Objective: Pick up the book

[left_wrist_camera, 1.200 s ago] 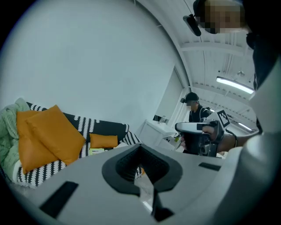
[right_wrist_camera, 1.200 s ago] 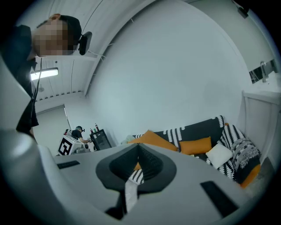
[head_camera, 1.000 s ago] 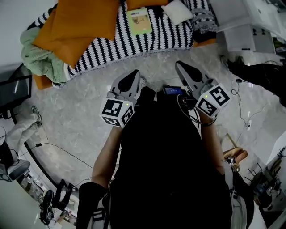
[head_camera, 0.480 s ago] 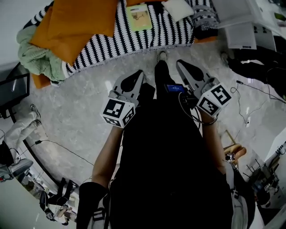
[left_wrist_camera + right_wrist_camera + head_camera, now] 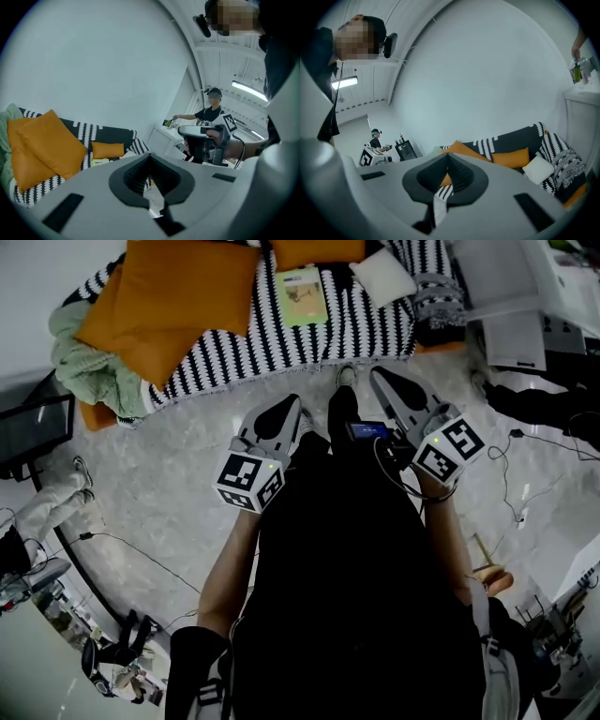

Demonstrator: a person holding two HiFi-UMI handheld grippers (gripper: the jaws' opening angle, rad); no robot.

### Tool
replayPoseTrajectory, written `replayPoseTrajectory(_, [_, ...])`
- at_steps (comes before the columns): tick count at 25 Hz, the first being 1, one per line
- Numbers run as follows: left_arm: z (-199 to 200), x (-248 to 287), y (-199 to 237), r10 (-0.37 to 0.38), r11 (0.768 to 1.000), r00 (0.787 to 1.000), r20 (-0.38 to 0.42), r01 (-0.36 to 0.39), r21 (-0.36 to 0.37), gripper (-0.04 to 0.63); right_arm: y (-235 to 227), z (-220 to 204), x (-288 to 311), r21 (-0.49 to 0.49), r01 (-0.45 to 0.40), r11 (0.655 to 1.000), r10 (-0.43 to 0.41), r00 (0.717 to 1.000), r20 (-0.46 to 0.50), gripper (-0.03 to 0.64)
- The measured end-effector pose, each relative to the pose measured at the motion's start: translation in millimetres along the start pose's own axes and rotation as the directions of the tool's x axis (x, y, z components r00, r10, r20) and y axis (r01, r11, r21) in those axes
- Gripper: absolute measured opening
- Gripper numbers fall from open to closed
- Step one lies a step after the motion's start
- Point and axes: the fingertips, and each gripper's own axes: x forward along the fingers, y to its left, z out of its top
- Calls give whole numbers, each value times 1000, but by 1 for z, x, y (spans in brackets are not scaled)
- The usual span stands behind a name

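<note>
The pale-green book [image 5: 302, 294] lay flat on the striped throw [image 5: 244, 334], its long axis running away from the person. The left gripper [image 5: 284, 409] and right gripper [image 5: 377, 377] — both closed, empty — were short of the throw's near edge, with the book ahead between them and neither clearly nearer.

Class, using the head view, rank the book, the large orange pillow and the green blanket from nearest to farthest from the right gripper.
1. book: ahead of the right gripper, slightly left, on the striped blanket.
2. large orange pillow: further left, on the same blanket.
3. green blanket: at the far left end.
</note>
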Motion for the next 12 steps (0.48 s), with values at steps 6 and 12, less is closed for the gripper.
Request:
replayPoseTrajectory(6, [25, 37, 6, -23, 993, 999, 47, 29, -117, 14, -39, 26, 15, 2, -31, 1000, 31, 1000, 3, 17])
replayPoseTrajectory(12, [46, 67, 13, -11, 984, 997, 70, 23, -175, 14, -69, 46, 29, 12, -75, 997, 75, 997, -6, 17])
